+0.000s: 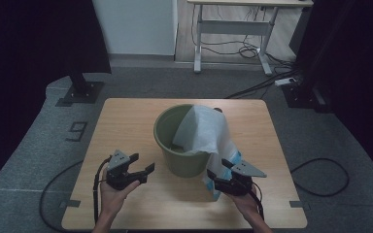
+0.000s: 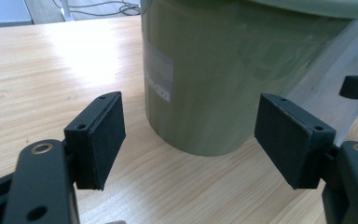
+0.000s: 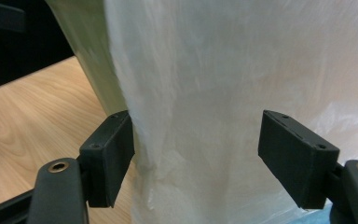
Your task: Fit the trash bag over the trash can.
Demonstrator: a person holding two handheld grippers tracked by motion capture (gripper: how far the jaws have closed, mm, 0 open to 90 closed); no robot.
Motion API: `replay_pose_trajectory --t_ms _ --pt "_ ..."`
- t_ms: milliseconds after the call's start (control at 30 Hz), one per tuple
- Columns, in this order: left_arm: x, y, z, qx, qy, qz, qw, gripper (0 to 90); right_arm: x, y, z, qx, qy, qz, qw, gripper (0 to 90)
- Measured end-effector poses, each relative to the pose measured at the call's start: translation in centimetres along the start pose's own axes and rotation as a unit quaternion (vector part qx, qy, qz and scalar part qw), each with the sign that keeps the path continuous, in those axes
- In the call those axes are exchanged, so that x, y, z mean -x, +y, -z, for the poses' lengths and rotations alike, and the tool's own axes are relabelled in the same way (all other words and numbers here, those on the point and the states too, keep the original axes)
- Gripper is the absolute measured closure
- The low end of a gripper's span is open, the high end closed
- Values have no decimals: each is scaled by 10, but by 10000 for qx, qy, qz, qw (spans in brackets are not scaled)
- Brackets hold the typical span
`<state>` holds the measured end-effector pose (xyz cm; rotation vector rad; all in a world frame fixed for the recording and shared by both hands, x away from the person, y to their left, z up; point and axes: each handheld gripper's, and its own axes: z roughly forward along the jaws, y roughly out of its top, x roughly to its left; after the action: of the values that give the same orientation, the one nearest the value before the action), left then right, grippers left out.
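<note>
Bag [image 1: 201, 131] draped over bucket [image 1: 170, 145] | right tongs [image 1: 222, 171] released, straddling it | left tongs [image 1: 142, 163] released

Lab or test room: grey carpet floor [image 1: 29, 145], dark curtains [image 1: 39, 39], trailing cables [image 1: 252, 48], height-adjustable desk [image 1: 233, 24], wooden table [image 1: 126, 116].

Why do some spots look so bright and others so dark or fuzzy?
High view: dim, with dark edges around the lit table. Left gripper view: strong glare on the wood left of the bucket, whose label is blurred. Right gripper view: the bag is washed out and soft, too close for focus.
</note>
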<state>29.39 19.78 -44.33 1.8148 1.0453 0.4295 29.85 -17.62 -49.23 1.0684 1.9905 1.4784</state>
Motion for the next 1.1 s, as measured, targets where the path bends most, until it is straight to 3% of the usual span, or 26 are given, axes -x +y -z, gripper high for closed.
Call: replay_pose_trajectory --t_ms 167,267,300,333,433,533,767,933,1100 --pt "-1 -1 -1 -35 8 11 10000 239 -1 -6 -9 -84 -64 35 9999 311" --pt "-1 -1 -1 -10 -2 1 10000 239 1 -7 -11 -126 -141 79 9998 468" --pt "0 0 -1 4 -3 0 10000 238 3 -7 -10 -101 -179 143 9997 631" --pt "0 0 -1 13 0 -8 10000 238 3 -7 -10 -101 -179 143 9997 631" --pt "1 1 0 21 -13 -37 10000 239 9 -4 -4 -16 -181 269 9995 791" --pt "2 4 0 48 -82 -71 9999 250 18 5 9 201 -232 278 9991 878" --pt "7 9 5 170 -66 -95 9998 243 26 27 31 512 -258 302 9979 882" --pt "14 18 9 240 -118 -228 9994 241 29 48 50 794 -330 368 9956 882" --pt "23 28 10 305 -203 -359 9987 241 26 65 56 831 -330 529 9946 882"
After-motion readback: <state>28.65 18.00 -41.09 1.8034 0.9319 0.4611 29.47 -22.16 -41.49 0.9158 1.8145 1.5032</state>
